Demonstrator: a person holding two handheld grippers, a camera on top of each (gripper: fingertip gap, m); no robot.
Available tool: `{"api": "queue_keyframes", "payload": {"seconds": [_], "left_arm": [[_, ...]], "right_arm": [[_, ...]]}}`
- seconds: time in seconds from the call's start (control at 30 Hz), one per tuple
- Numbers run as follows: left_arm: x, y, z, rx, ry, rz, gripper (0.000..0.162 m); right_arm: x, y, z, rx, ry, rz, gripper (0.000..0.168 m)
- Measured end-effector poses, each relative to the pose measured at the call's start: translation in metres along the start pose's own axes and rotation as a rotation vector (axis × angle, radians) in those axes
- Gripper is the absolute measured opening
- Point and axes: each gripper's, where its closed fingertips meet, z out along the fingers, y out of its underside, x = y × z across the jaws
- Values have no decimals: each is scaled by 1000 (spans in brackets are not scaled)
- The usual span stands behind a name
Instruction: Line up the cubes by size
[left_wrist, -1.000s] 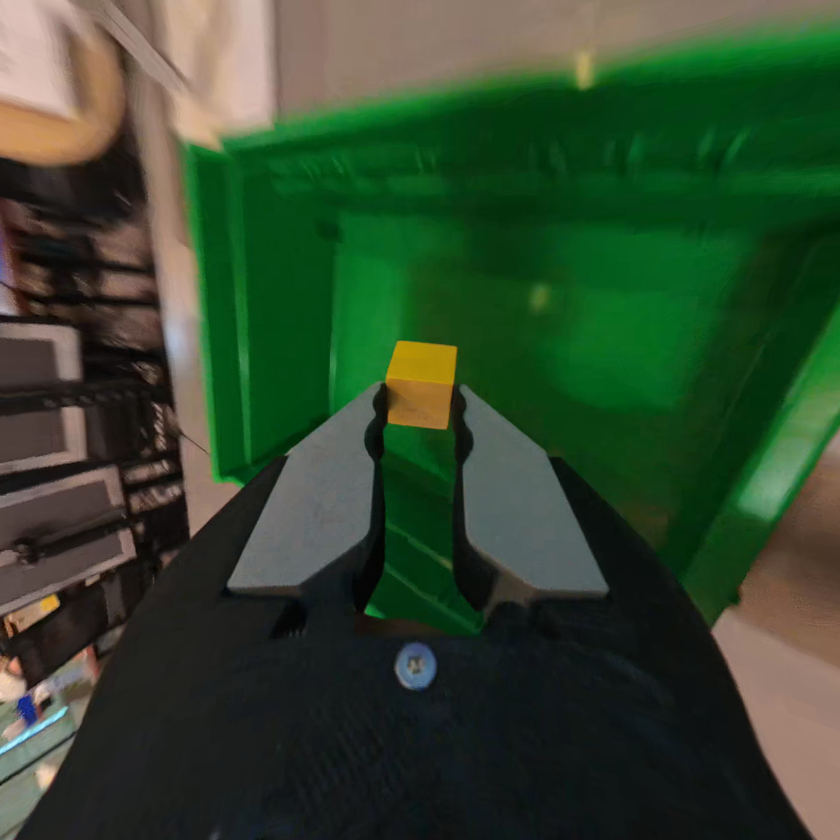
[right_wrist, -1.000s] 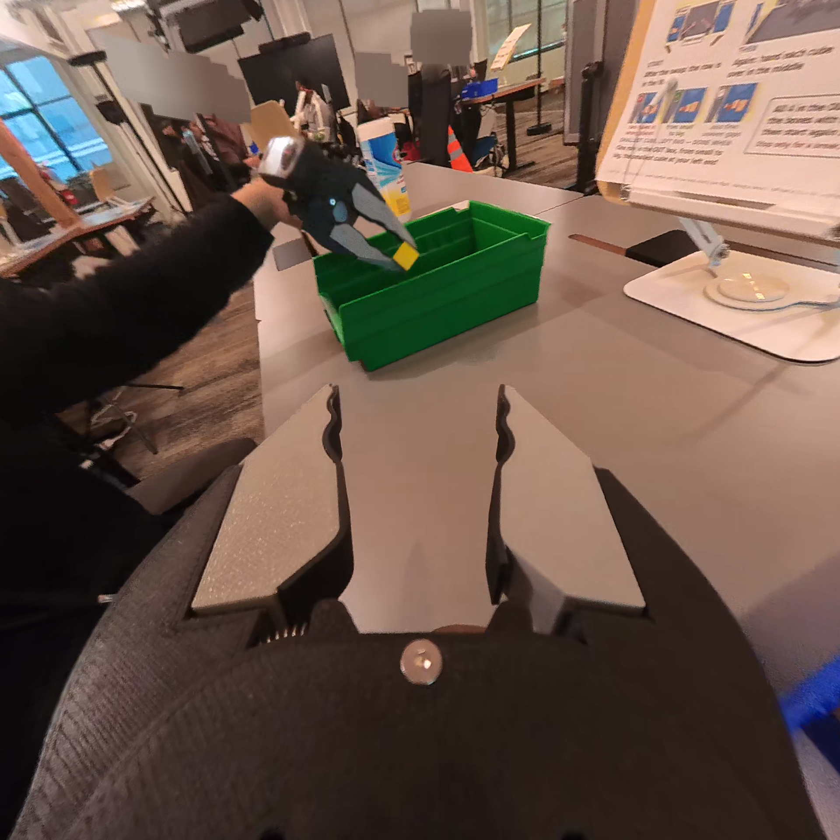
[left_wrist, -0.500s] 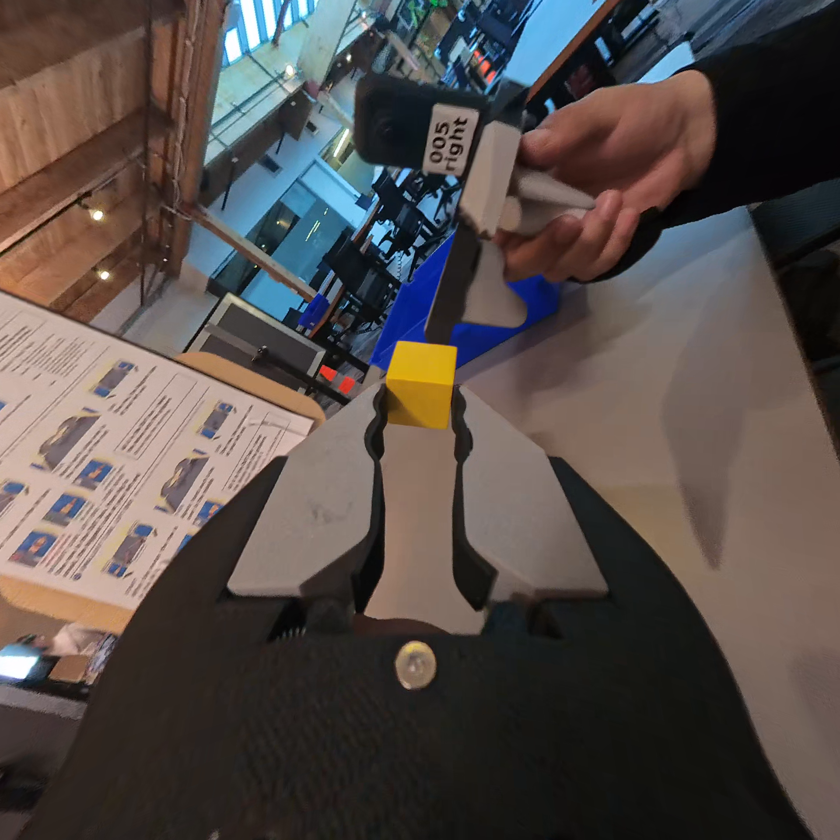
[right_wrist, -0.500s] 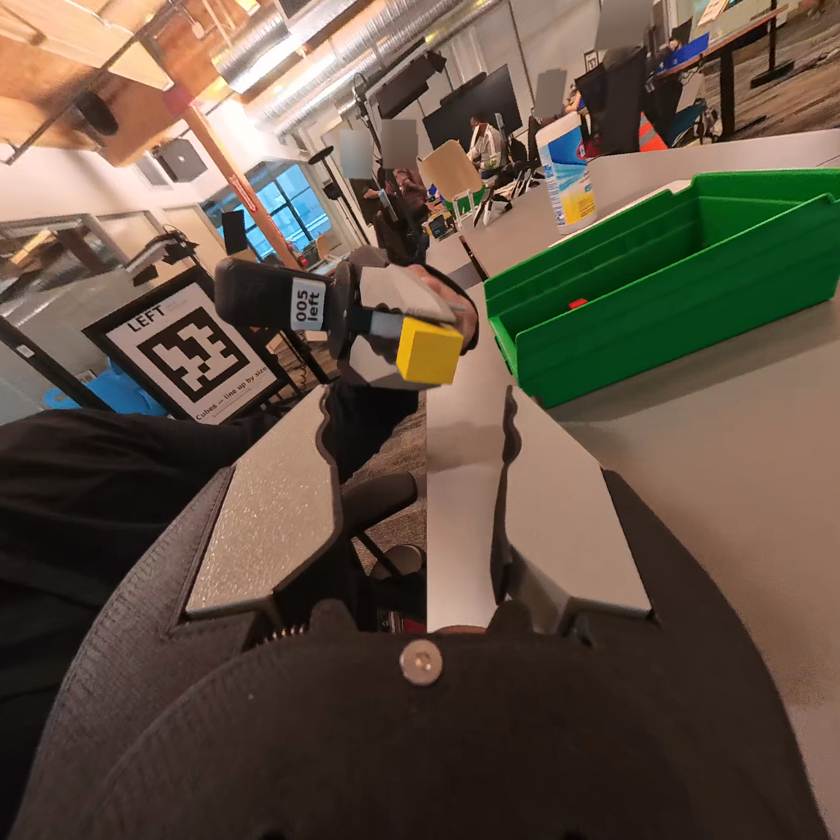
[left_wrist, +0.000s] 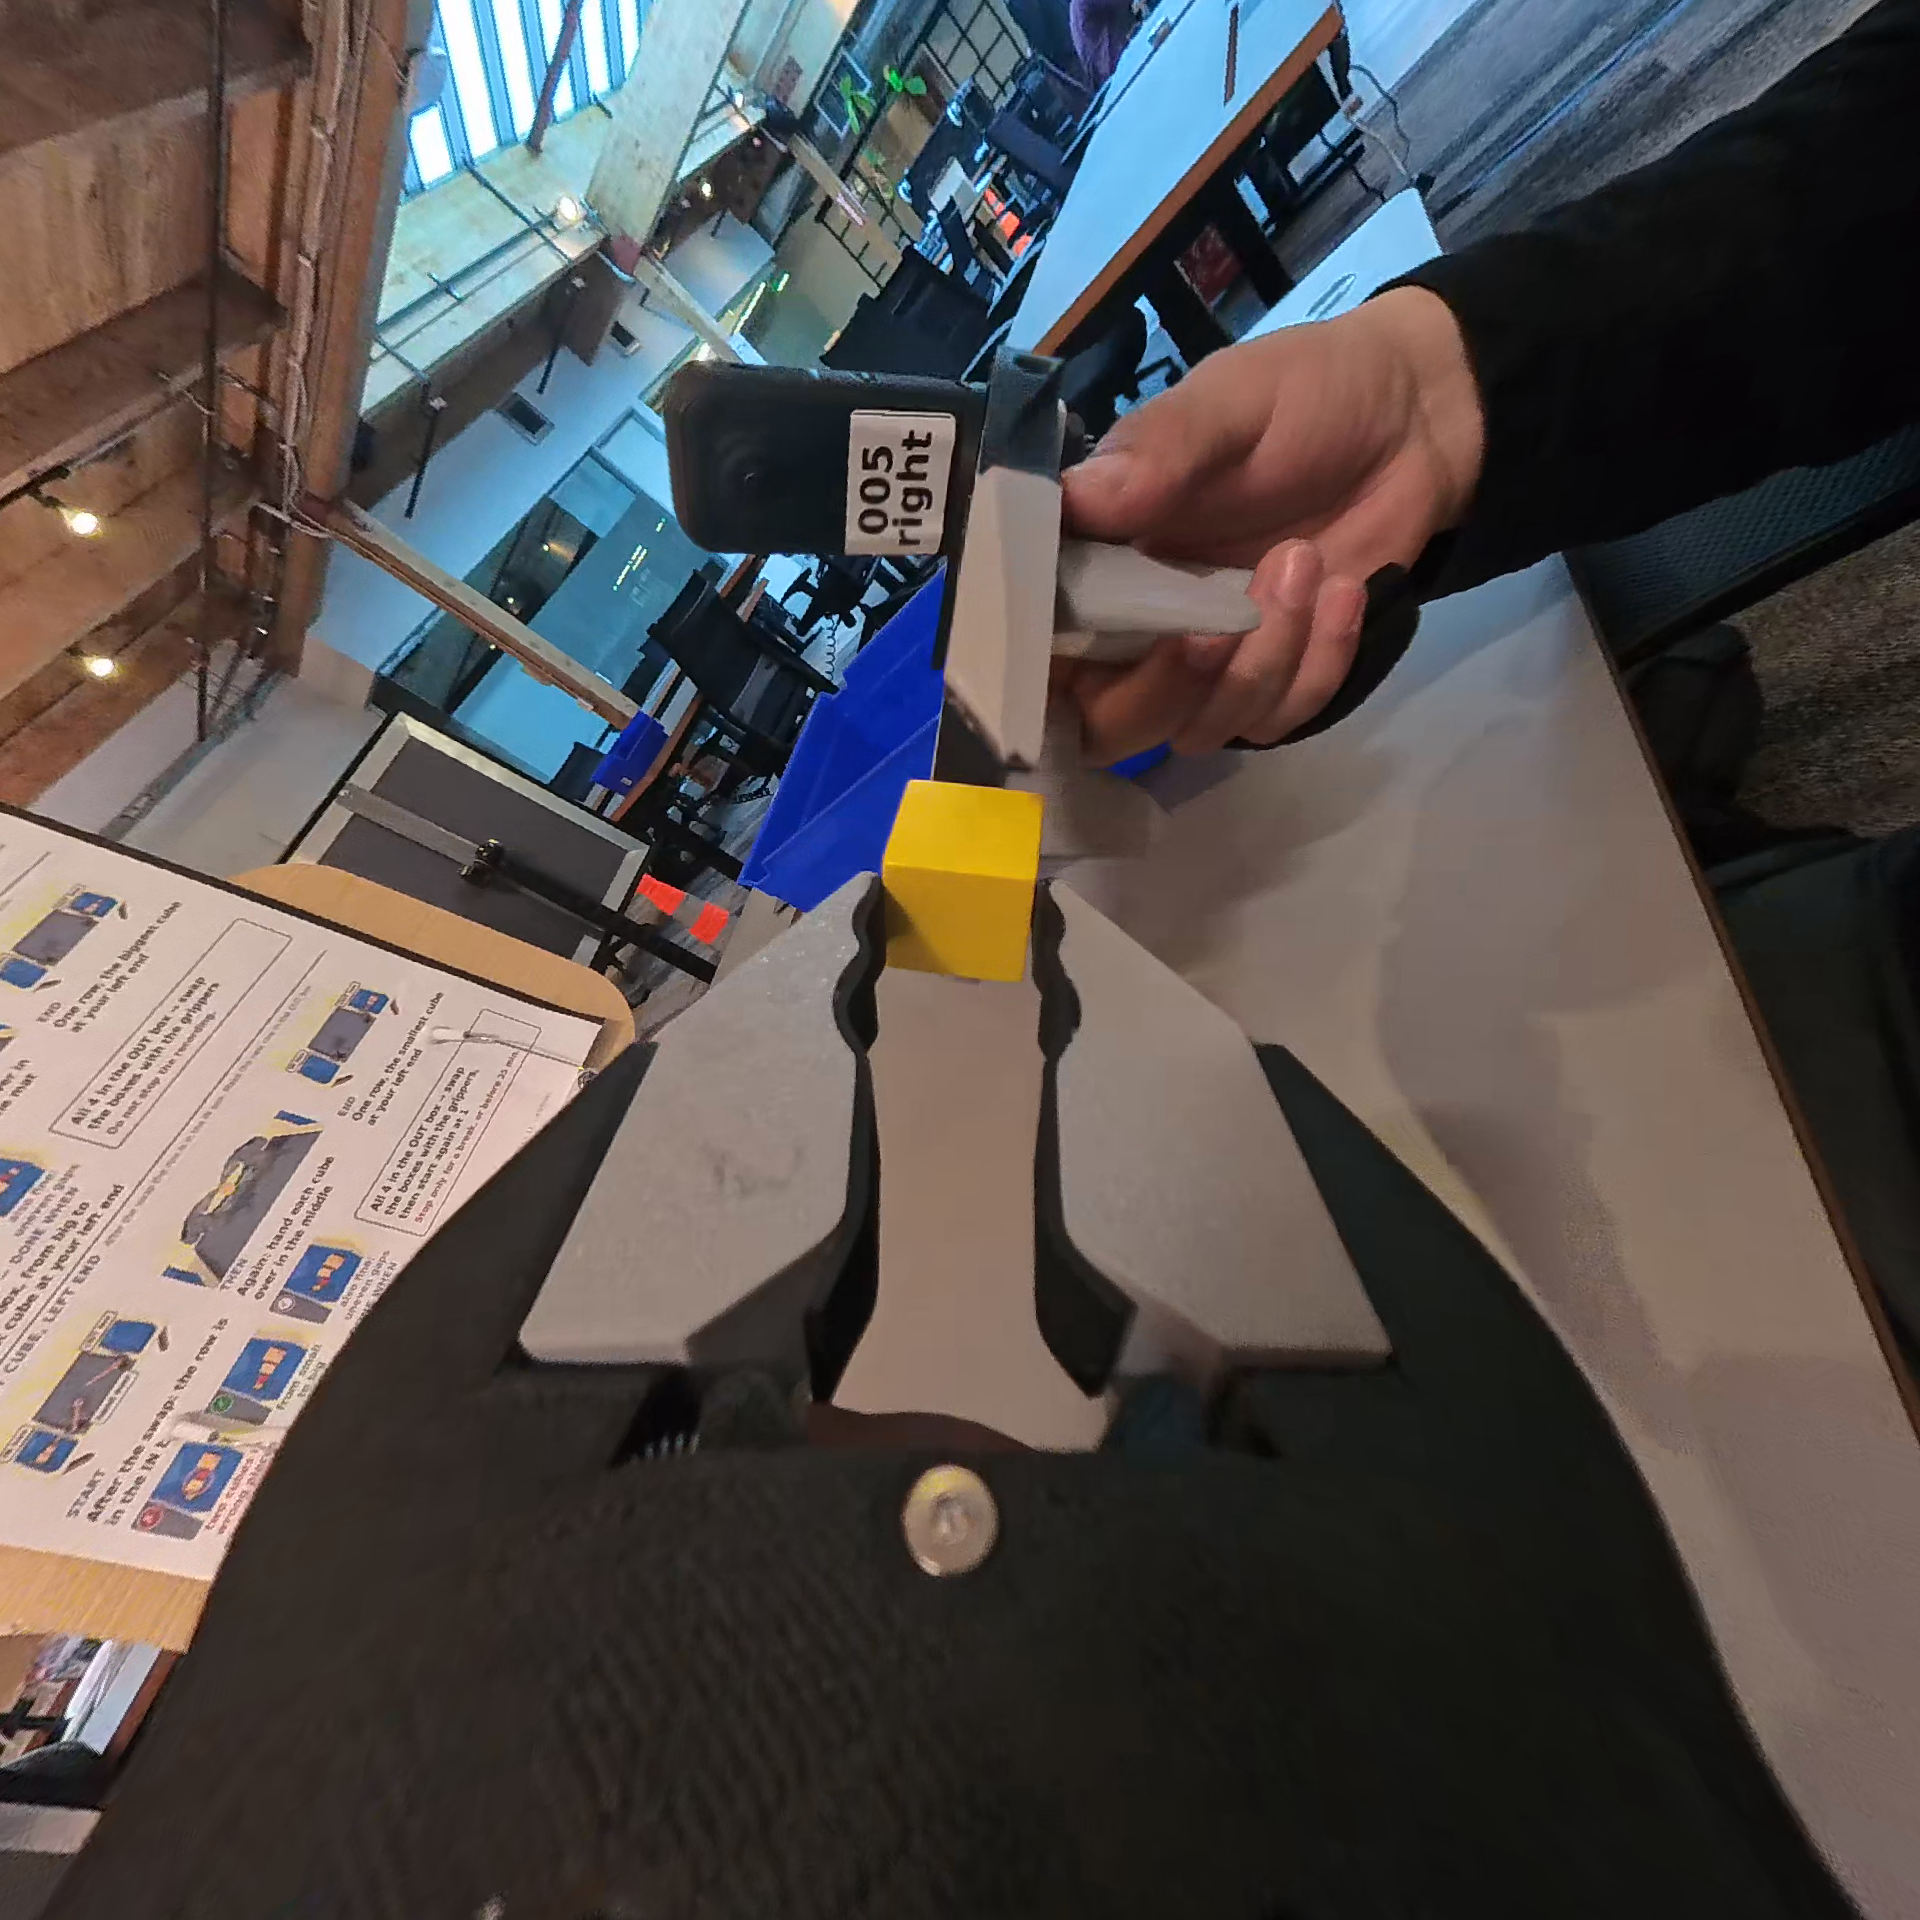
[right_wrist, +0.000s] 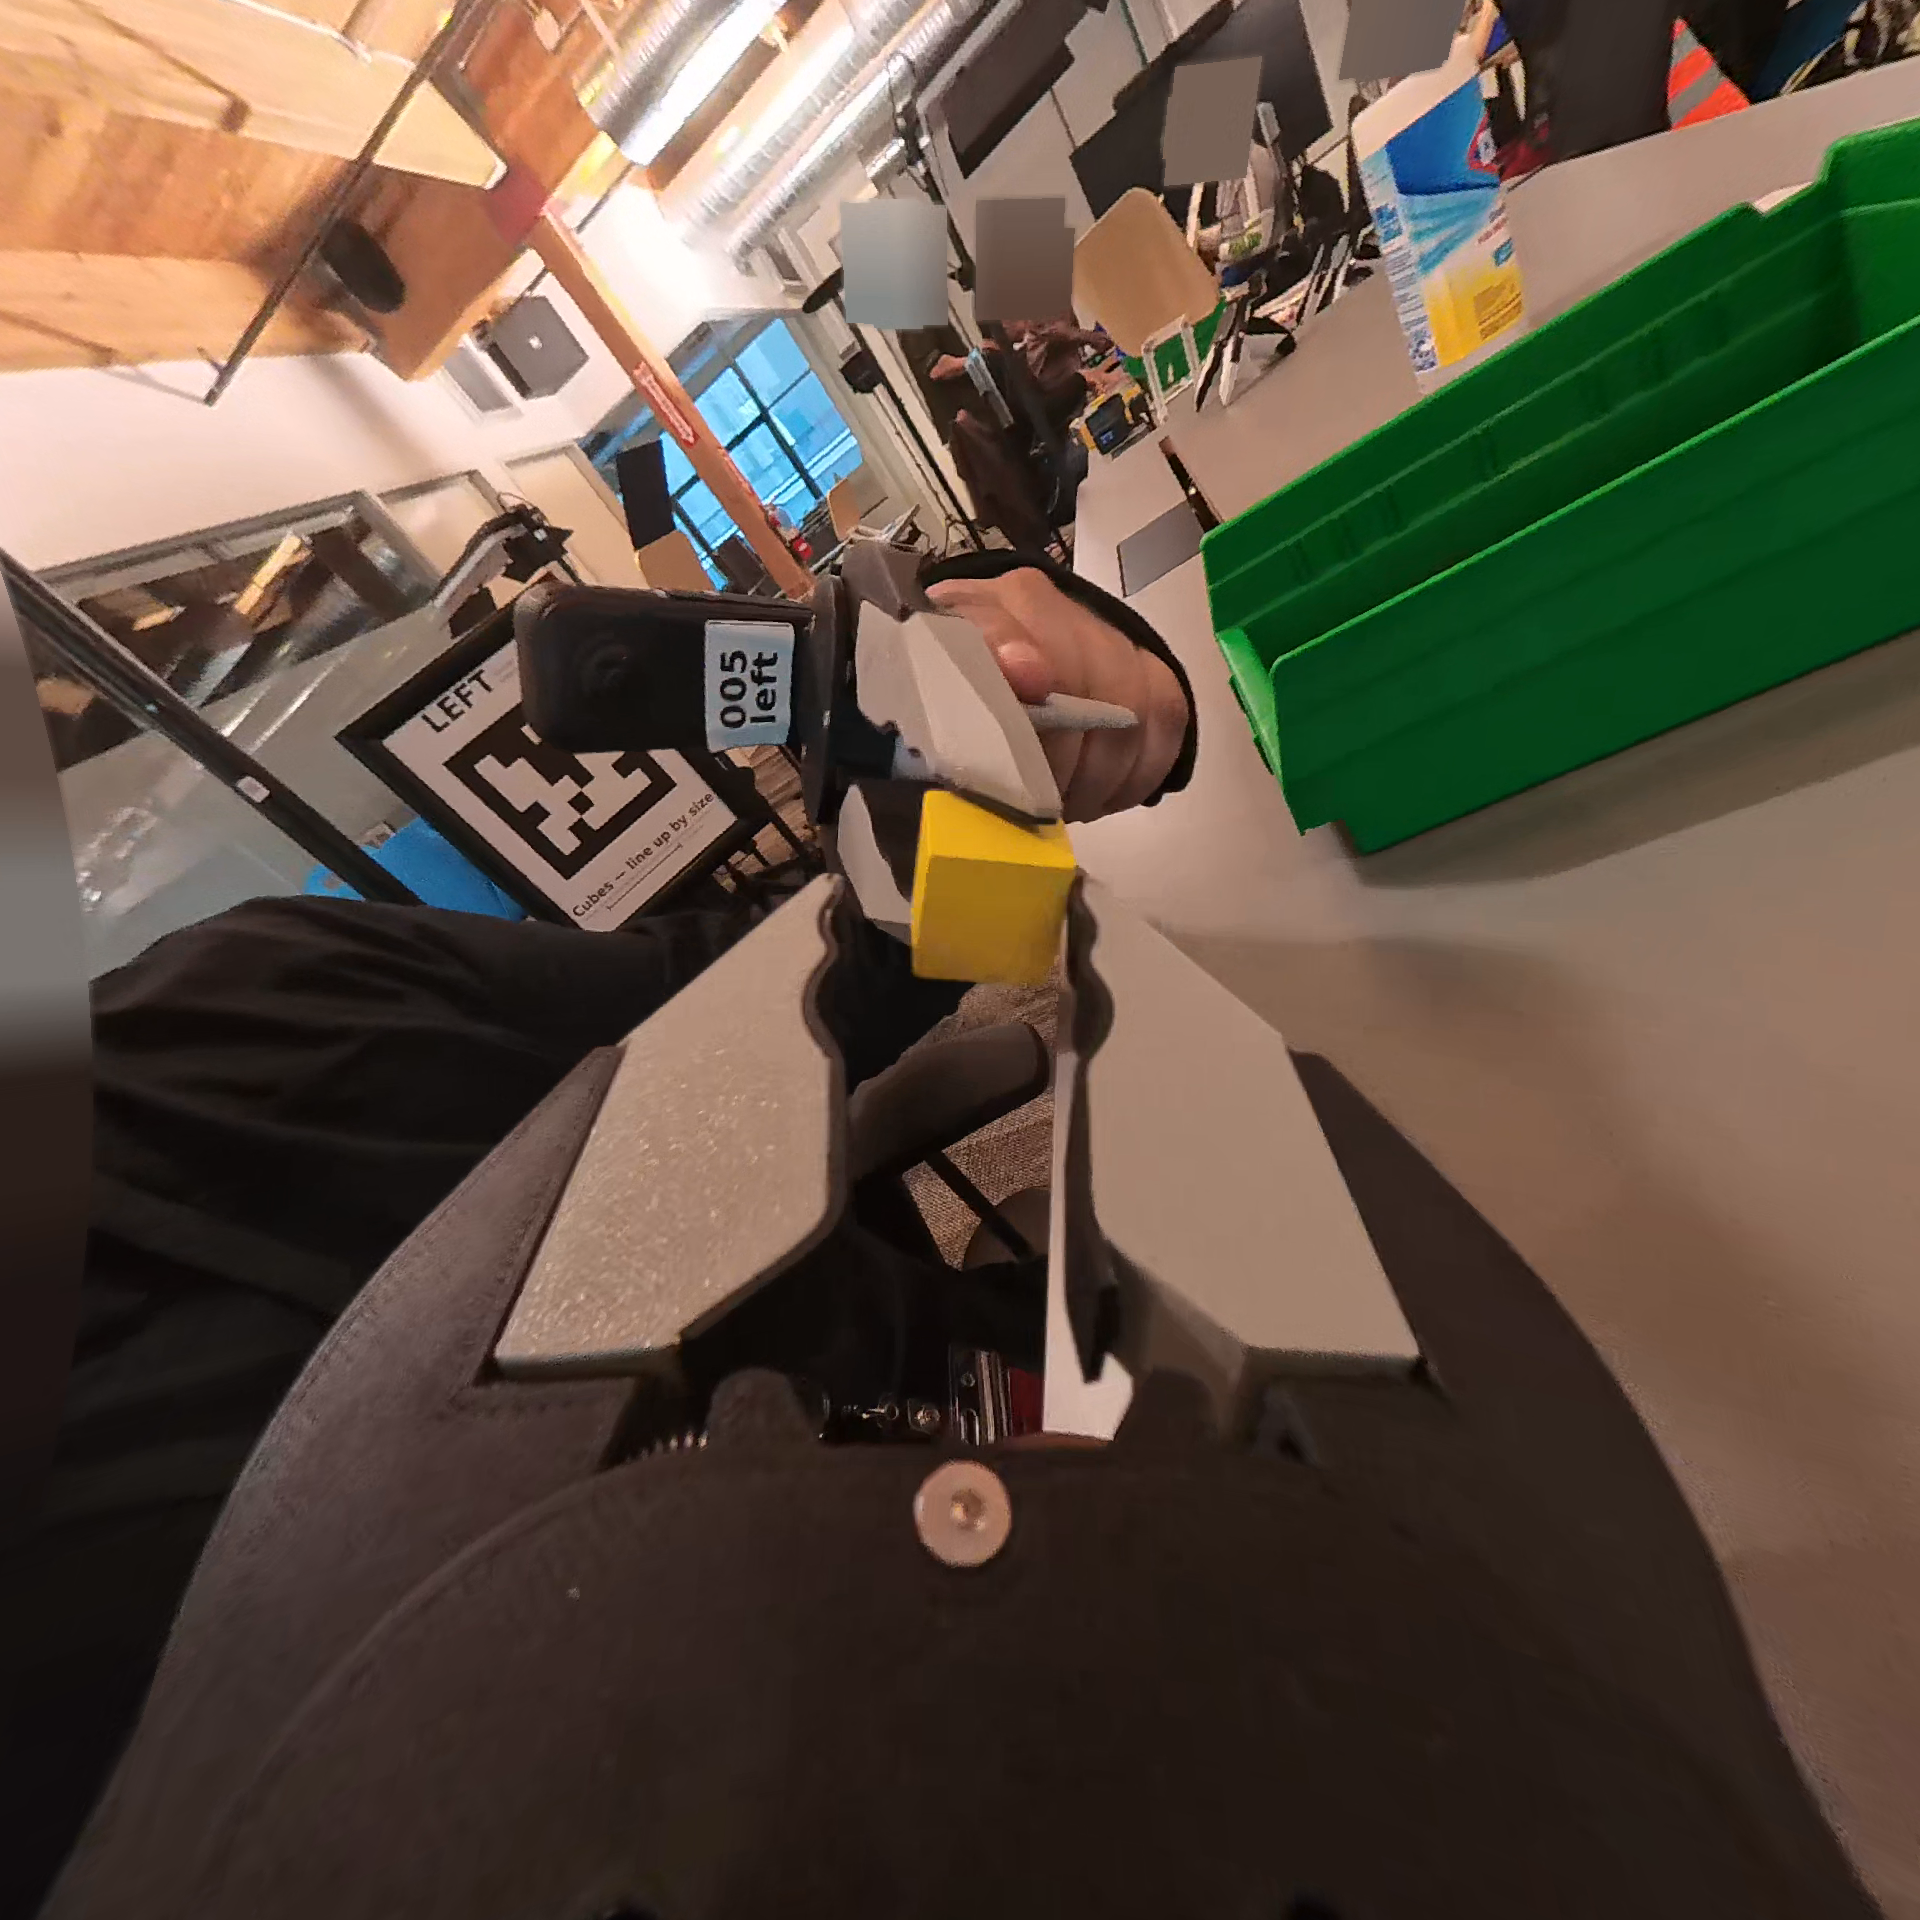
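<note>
My left gripper (left_wrist: 956, 920) is shut on a yellow cube (left_wrist: 961, 894) and holds it in the air above the grey table (left_wrist: 1455, 1039). In the right wrist view the same cube (right_wrist: 987, 904) sits at the tips of my right gripper (right_wrist: 954, 899), which is open. The cube is close against the right-hand fingertip (right_wrist: 1086, 935), with a gap to the left-hand one. The left gripper (right_wrist: 935, 717) faces me there, held by a hand. In the left wrist view the right gripper (left_wrist: 997, 623) hangs just above the cube, also hand-held.
A green bin (right_wrist: 1558, 623) stands on the table to the right, with a wipes canister (right_wrist: 1439, 229) behind it. A blue bin (left_wrist: 852, 769) lies beyond the cube. An instruction sheet (left_wrist: 208, 1143) stands at the left. A framed marker sign (right_wrist: 551, 779) stands off the table.
My left gripper carried the yellow cube from over the green bin toward the right gripper. The two grippers have closed in; the cube now sits at the right gripper's open tips.
</note>
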Motion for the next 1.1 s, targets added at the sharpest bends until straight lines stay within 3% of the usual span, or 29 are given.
{"api": "queue_keyframes", "payload": {"seconds": [0.07,0.83,1.0,1.1], "left_arm": [[1,-2,-1,12,2,-6,25],[4,5,-8,0,-8,-34,26],[5,6,-24,12,4,-95,20],[11,16,-35,-16,23,-176,14]], "right_arm": [[4,0,1,5,20,-7,27],[8,-5,1,105,-16,111,24],[9,-15,-28,128,64,86,24],[17,-37,-75,137,220,46,24]]}}
